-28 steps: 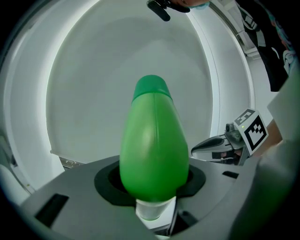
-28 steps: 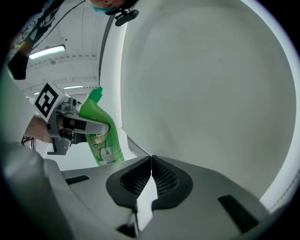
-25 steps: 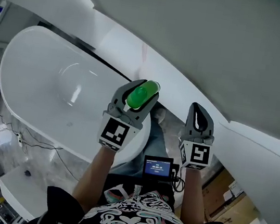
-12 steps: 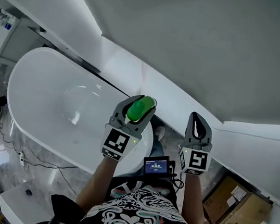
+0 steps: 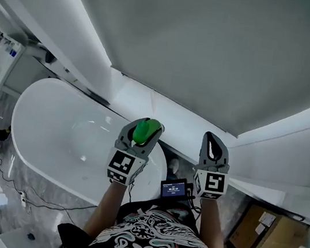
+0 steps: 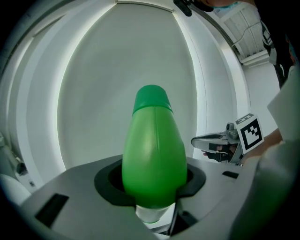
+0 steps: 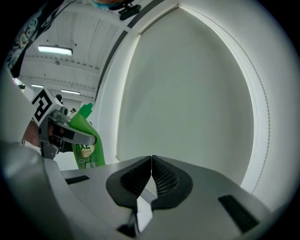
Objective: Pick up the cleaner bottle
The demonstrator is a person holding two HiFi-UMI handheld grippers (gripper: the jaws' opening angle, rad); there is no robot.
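In the head view, the left tool [image 5: 149, 126] is closed around a green cleaner bottle [image 5: 144, 132], which is held up in the air in front of the person. Its top points away, towards the pale wall [image 5: 225, 50]. The white bathtub [image 5: 49, 127] lies below and to the left, clear of the bottle. The right tool [image 5: 214, 139] is held level with the left one and apart from it, with its jaws together. A small lit screen [image 5: 173, 188] sits at the person's chest between the two forearms.

In the left gripper view, the bottle's [image 6: 153, 150] rounded green body fills the gap between the jaws, and the dark pads press on its lower part from both sides. Its green cap [image 6: 151, 99] points upward. The right tool [image 6: 216, 142] and its marker cube [image 6: 248, 131] show at the right.

In the right gripper view, the ribbed pads meet along one line with nothing between them [image 7: 151, 173]. At the left, the left tool [image 7: 65, 133] grips the bottle [image 7: 87, 146], whose label [image 7: 84, 154] faces this camera.
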